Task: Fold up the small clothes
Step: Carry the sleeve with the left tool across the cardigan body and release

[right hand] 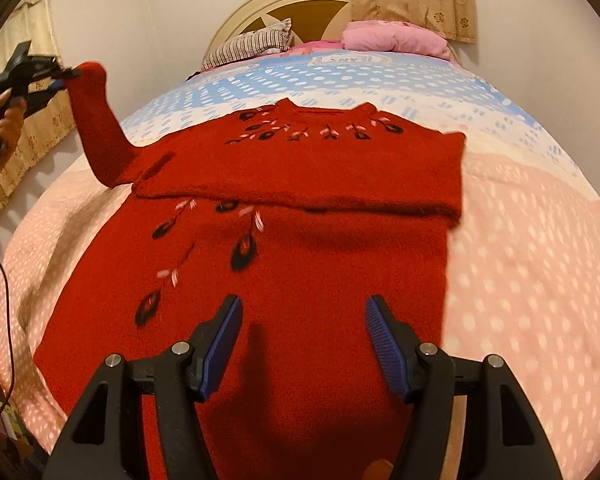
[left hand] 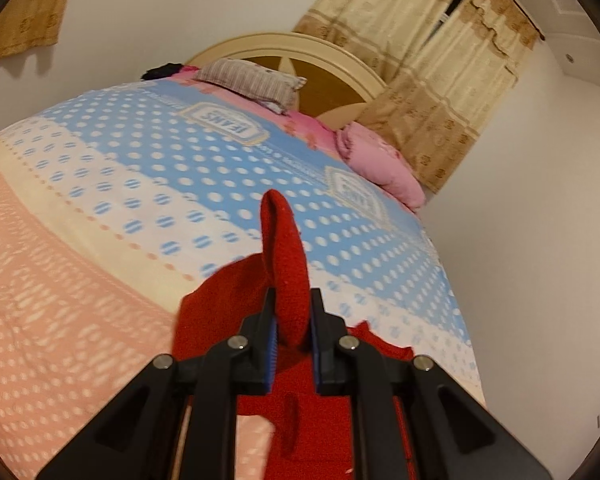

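A red knitted sweater [right hand: 284, 264] with dark and pink embroidered flowers lies front-up on the bed [right hand: 540, 280], its neckline toward the headboard [right hand: 300, 4] and its hem nearest the right wrist camera. One sleeve is already laid flat across the chest as a band below the neckline. The other sleeve [right hand: 100, 128] rises off the bedspread at the side of the sweater away from the folded band's free end, its cuff pinched in the left gripper [left hand: 292, 320]. In the left wrist view the jaws stand nearly closed with the red cuff squeezed between the blue pads, the sleeve end curling up beyond them. A hand [right hand: 4, 120] holds that gripper's handle.

The right gripper [right hand: 304, 344] hovers over the lower body of the sweater with its jaws well apart and nothing between them.

The knit looks thick, soft and fuzzy, so it should be light, limp and grippy rather than slippery. It will drape and stretch under its own weight instead of holding a crease, and a hard tug could drag the whole garment across the bedspread. Good places to grip are finished edges: the cuff, as now, and the hem corners or the side seam near the hem, where doubled fabric gives the pads something firm.
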Demonstrator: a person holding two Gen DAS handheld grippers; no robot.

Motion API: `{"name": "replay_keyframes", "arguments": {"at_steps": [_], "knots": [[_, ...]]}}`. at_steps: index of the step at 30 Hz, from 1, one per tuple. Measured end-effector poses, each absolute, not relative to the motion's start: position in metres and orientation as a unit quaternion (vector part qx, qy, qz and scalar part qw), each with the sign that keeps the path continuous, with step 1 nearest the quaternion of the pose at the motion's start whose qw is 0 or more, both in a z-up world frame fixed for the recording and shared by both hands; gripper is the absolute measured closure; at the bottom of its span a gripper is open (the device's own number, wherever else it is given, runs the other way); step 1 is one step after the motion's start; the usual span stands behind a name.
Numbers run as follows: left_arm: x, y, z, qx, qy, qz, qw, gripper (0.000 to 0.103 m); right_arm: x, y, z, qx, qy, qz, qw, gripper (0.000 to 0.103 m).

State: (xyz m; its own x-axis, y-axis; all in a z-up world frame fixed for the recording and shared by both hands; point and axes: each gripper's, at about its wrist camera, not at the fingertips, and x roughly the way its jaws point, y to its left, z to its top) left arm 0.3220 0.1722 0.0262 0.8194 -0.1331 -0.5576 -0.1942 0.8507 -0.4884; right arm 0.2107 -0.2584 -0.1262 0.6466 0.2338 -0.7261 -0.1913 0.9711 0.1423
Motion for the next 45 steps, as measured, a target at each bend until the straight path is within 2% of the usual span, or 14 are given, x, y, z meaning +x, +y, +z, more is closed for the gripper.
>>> {"name": "replay_keyframes", "arguments": {"at_steps": [17, 28, 37, 42, 45], "knots": [[0.352, 0.040, 0.043, -0.263, 0.310, -0.078, 0.910, 0.089, 0.188, -0.273, -0.143, 0.046, 0.368, 0.119, 0.921, 0.037], [0.358, -0.062, 0.001, -0.211, 0.344, -0.128, 0.906, 0.089, 0.185, -0.269, -0.146, 0.042, 0.363, 0.118, 0.923, 0.034], [0.359, -0.145, -0.068, -0.121, 0.387, -0.132, 0.904, 0.089, 0.183, -0.270, -0.147, 0.047, 0.358, 0.117, 0.925, 0.033], [0.351, -0.168, -0.088, -0.052, 0.418, -0.126, 0.898, 0.080, 0.182, -0.272, -0.148, 0.056, 0.354, 0.120, 0.926, 0.033], [0.332, -0.157, -0.075, -0.012, 0.391, -0.126, 0.911, 0.075, 0.181, -0.275, -0.149, 0.066, 0.351, 0.126, 0.926, 0.033]]}}
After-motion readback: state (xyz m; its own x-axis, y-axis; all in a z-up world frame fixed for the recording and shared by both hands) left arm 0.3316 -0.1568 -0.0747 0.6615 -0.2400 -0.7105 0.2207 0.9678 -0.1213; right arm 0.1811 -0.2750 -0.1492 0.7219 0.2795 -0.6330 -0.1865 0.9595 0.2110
